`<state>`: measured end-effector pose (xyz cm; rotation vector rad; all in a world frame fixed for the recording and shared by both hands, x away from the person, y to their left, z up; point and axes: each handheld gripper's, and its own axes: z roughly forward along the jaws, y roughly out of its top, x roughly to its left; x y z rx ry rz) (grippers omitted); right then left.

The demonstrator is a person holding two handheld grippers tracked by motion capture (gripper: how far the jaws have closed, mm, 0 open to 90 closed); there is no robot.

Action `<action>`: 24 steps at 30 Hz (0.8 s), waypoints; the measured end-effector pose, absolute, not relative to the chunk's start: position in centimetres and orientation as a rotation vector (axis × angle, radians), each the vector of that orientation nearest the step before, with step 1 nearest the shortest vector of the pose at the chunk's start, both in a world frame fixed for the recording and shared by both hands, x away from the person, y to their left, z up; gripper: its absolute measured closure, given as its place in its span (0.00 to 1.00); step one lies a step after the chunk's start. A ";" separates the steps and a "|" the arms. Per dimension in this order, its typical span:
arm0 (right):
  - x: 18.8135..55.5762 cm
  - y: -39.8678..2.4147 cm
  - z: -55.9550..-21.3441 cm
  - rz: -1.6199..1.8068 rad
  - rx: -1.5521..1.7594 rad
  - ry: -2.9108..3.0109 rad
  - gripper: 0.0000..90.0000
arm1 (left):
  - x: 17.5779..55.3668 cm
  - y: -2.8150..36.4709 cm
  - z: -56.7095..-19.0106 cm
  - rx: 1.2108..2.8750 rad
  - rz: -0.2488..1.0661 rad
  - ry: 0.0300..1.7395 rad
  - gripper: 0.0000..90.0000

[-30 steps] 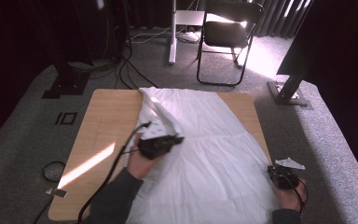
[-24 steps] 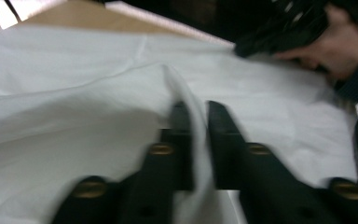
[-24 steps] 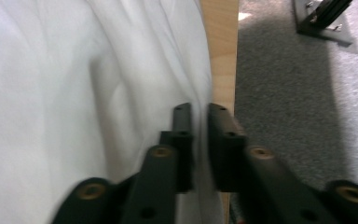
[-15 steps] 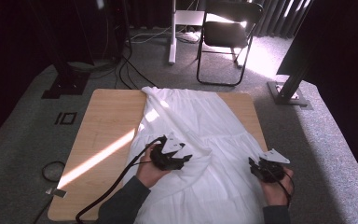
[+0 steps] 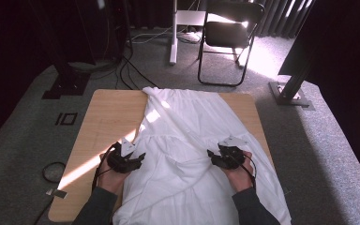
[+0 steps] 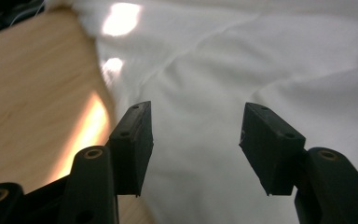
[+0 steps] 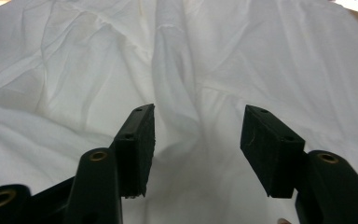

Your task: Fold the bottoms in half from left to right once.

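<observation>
The white garment (image 5: 192,154) covers most of the wooden table (image 5: 105,122), so the tabletop under it is hidden from the middle of the high view to the right edge of the board. At the bottom edge, the cloth's lower hem and the person's forearms are cut off. The left hand (image 5: 110,178) is half hidden beneath the left gripper (image 5: 138,157). In the left gripper view, the cloth runs out past the top and right edges, blurred up close. In the right gripper view, the garment (image 7: 177,70) overruns every edge, so its outline cannot be told.
</observation>
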<state>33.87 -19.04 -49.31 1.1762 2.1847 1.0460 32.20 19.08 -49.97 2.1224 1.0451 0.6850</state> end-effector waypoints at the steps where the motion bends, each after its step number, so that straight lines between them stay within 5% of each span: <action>1: 34.2 -18.8 -49.6 1.040 1.187 2.200 0.46 | 32.3 19.5 -50.5 2.126 0.684 1.068 0.47; 8: 35.6 -17.6 -52.0 0.946 1.254 2.353 0.51 | 33.0 20.4 -53.2 2.185 0.637 1.172 0.41; 13: 34.9 -17.9 -51.8 0.954 1.200 2.373 0.97 | 33.1 20.6 -54.3 2.202 0.637 1.226 0.37; 17: 34.1 -18.5 -50.6 0.990 1.149 2.336 0.98 | 33.2 21.4 -54.7 2.142 0.540 1.267 0.37; 24: 33.5 -19.0 -48.9 1.031 1.114 2.258 0.97 | 33.0 20.7 -54.6 2.129 0.500 1.260 0.52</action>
